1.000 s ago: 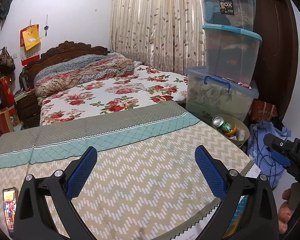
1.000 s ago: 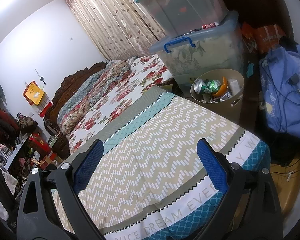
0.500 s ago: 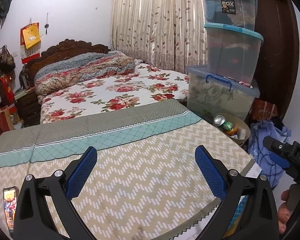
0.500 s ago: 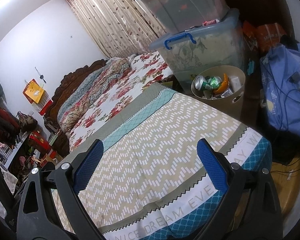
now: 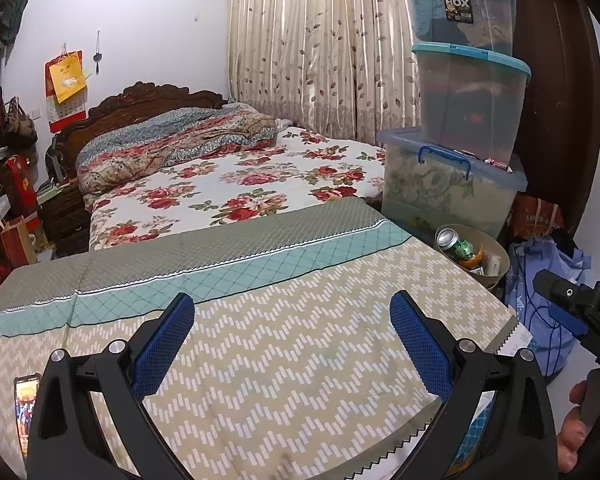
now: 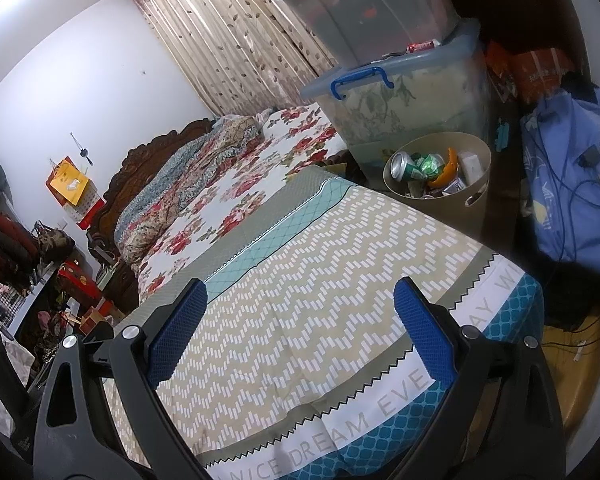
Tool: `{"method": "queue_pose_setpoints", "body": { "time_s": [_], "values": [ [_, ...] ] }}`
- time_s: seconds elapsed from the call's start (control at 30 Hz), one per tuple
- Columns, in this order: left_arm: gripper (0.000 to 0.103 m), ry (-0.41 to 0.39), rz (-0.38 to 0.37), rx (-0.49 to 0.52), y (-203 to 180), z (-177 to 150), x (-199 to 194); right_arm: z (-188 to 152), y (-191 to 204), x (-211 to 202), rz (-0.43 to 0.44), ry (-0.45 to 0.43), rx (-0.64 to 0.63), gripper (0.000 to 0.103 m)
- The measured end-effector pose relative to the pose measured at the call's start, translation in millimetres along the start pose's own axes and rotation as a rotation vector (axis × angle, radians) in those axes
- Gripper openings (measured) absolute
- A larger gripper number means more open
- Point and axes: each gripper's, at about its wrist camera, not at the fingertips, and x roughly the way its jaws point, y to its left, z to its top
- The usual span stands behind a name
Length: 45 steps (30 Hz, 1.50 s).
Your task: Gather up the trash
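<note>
**Two wrist views over the patterned cloth**

The left wrist view looks level across the zigzag cloth (image 5: 284, 344) toward the bed (image 5: 260, 176) and curtain, with the bin (image 5: 496, 260) at right of frame. The right wrist view sits tilted (horizon slanting up to the right), closer to the bin (image 6: 476, 200) at upper right. Both share cloth, bed, bin and stacked boxes (image 5: 452, 184).

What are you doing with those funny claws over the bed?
A person holds the left claw and the right claw open above the patterned cover, gripping nothing. The bin beside the bed already holds a can and other trash. No trash shows on the cover.
</note>
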Motion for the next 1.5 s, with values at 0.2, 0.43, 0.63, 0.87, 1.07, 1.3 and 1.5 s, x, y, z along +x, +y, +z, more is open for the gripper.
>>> {"method": "queue_pose_setpoints", "body": {
  "time_s": [0.2, 0.43, 0.63, 0.87, 1.07, 1.3, 1.5],
  "values": [
    [0.094, -0.007, 0.005, 0.014, -5, 0, -2, 0, 1, -1, 0.002, 0.0, 0.0, 0.094],
    [0.094, -0.017, 0.014, 0.027, -8, -1, -6, -3, 3, -1, 0.006, 0.008, 0.0, 0.094],
    [0.094, -0.015, 0.012, 0.022, -8, -1, -6, -5, 6, -3, 0.01, 0.009, -0.005, 0.094],
    [0.094, -0.009, 0.014, 0.02, -6, -1, -5, -3, 7, -2, 0.011, 0.008, -0.008, 0.094],
    [0.094, -0.002, 0.017, 0.014, -4, -1, -4, -1, 10, -2, 0.014, 0.004, -0.019, 0.094],
    [0.094, -0.006, 0.024, 0.021, -5, -1, -5, -1, 10, -2, 0.014, 0.004, -0.019, 0.094],
    [0.094, -0.006, 0.006, 0.017, -4, -1, -5, -1, 9, -2, 0.015, 0.004, -0.021, 0.094]
  ]
}}
